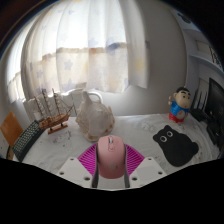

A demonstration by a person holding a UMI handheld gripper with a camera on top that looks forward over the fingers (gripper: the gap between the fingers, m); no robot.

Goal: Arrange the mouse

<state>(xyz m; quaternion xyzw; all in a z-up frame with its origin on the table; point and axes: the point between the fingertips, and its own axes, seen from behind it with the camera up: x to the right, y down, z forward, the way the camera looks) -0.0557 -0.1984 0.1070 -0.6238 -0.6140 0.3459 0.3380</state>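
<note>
Mouse [111, 157]: pale pink, smooth, rounded shell, glossy on top, seen end-on. It sits between the two fingers of the gripper [111, 172], magenta pads [88, 160] pressed against both its sides; gripper clamped on it. Beyond the fingers: black cat-shaped mat [173, 142] on the white table [60, 150], a glass jug [95, 115], a model ship [52, 110], a cartoon figurine [180, 103]. Curtained window [80, 45] behind.
</note>
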